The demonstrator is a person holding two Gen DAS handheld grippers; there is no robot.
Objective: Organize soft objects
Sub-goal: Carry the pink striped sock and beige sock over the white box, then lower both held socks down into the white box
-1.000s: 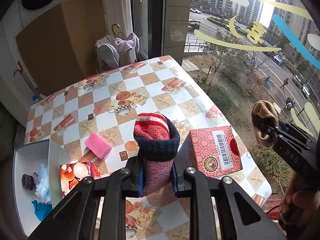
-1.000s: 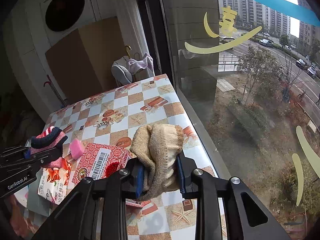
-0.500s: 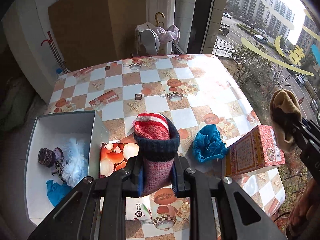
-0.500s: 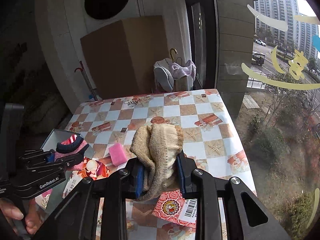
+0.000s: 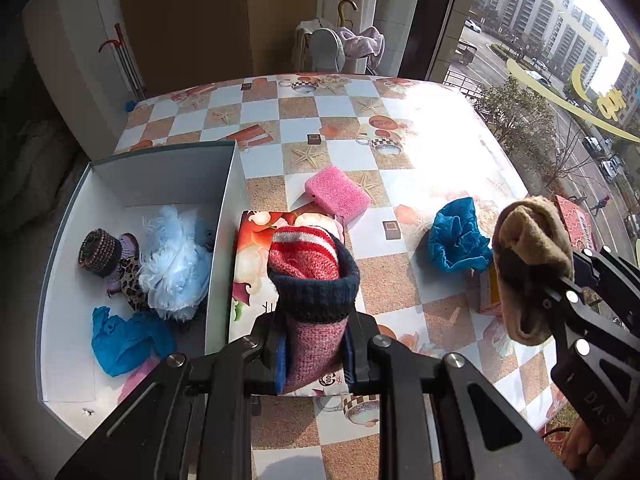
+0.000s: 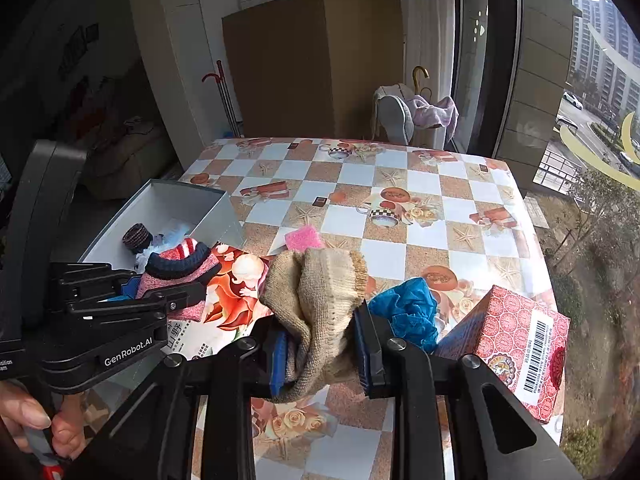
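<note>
My left gripper (image 5: pixel 314 354) is shut on a red, pink and navy knit sock (image 5: pixel 312 276), held above the floral tissue pack (image 5: pixel 256 248) just right of the grey box (image 5: pixel 224 200). It also shows in the right wrist view (image 6: pixel 176 268). My right gripper (image 6: pixel 324 356) is shut on a beige knit sock (image 6: pixel 320 296), held above the table; it also shows in the left wrist view (image 5: pixel 532 252). The box holds a fluffy light-blue item (image 5: pixel 176 260), a blue cloth (image 5: pixel 124 340) and a dark knit roll (image 5: pixel 98 246).
On the checkered table lie a pink sponge (image 5: pixel 338 196), a crumpled blue cloth (image 5: pixel 458 236) and a red patterned box (image 6: pixel 516 344) near the right edge by the window. A cardboard box (image 6: pixel 316 64) and a chair with clothes (image 6: pixel 416 114) stand behind the table.
Both grippers have swung left toward the grey box, still holding their socks. The box and its contents are now more fully in view.
</note>
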